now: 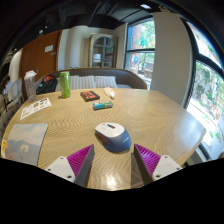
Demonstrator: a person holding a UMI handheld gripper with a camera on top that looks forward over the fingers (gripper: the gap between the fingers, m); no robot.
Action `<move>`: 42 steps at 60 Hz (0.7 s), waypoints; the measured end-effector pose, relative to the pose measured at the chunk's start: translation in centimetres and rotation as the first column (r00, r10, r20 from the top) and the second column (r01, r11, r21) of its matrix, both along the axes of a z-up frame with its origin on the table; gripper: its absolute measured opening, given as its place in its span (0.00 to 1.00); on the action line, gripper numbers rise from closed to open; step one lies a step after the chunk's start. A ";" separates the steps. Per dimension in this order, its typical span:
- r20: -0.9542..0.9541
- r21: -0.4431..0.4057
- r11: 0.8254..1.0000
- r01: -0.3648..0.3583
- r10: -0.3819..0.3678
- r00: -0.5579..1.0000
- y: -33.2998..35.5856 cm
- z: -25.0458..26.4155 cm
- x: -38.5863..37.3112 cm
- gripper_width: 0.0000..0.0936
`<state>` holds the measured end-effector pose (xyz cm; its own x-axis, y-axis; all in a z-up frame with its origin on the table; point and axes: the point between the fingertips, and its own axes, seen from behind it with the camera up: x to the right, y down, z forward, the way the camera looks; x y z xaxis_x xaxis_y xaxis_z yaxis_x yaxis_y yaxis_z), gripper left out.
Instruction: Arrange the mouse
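Observation:
A grey and white computer mouse [112,133] lies on the round wooden table [150,115], just ahead of my fingers and a little between their tips. My gripper [114,158] is open, its magenta pads [80,159] spread wide at either side, with gaps to the mouse. Nothing is held.
A grey mouse mat [25,138] lies at the left near the table edge. Further back are a teal small object [103,105], a dark booklet [90,96], a white item [110,92], a green bottle [65,84] and papers [36,106]. A sofa and windows stand beyond.

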<state>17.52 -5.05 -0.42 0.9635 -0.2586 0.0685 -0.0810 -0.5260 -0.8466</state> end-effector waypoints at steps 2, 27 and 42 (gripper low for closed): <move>-0.003 -0.009 1.000 -0.004 0.004 1.000 0.4 -0.2 0.4 0.87; -0.109 -0.036 0.999 -0.036 0.031 0.994 7.0 -0.7 3.4 0.71; -0.201 -0.019 0.998 0.057 -0.060 0.978 5.9 0.3 1.8 0.51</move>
<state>19.34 0.86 -0.16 0.9412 -0.3153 -0.1214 -0.2799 -0.5265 -0.8028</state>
